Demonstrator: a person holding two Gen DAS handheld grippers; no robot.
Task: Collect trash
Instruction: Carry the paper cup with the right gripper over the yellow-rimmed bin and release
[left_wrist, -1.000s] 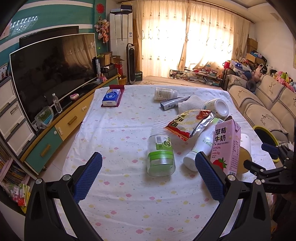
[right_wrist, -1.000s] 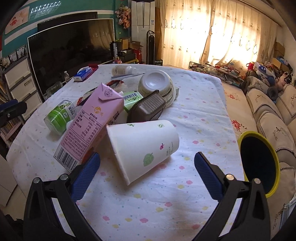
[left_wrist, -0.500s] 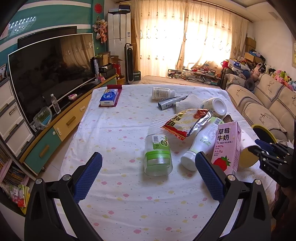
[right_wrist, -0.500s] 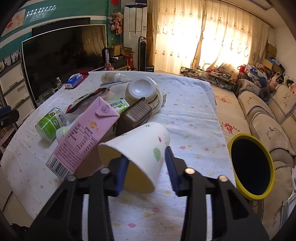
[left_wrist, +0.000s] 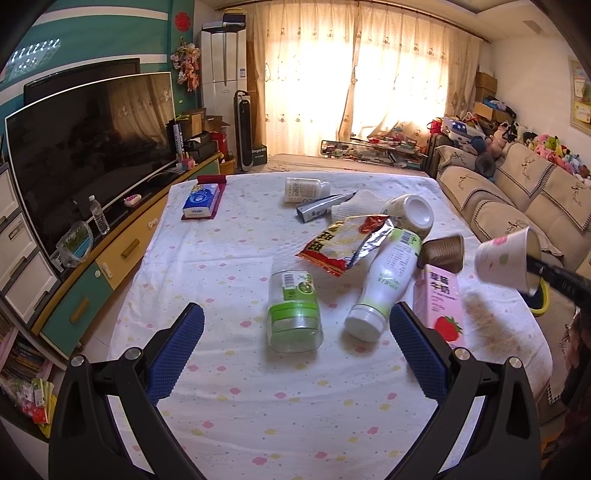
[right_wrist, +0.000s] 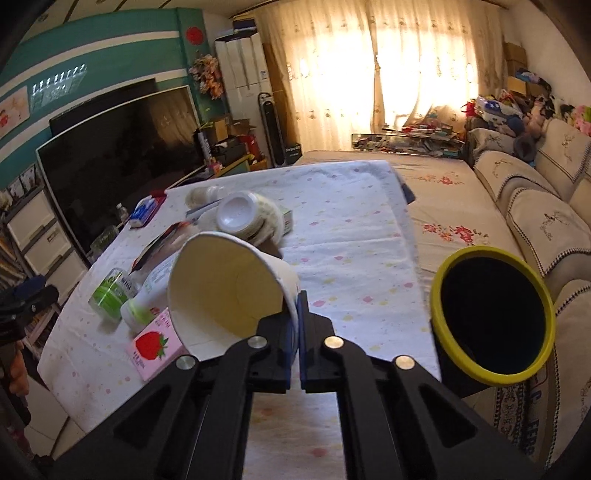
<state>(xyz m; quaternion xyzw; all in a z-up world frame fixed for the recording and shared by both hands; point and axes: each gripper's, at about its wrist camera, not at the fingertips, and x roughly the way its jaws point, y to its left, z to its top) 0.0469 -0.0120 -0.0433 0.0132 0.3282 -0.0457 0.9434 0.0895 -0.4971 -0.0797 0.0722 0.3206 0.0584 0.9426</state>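
The cup (right_wrist: 225, 288), seized by its rim and lifted off the table (right_wrist: 351, 236) since a second ago, is held pinched in the right gripper (right_wrist: 297, 325) just left of the bin (right_wrist: 493, 314), apparently ready for dropping, while the left gripper (left_wrist: 295, 328) is kept wide open and empty.

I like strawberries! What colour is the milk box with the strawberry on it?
Pink. The milk carton shows best in the left wrist view, lying on the table with a red strawberry.
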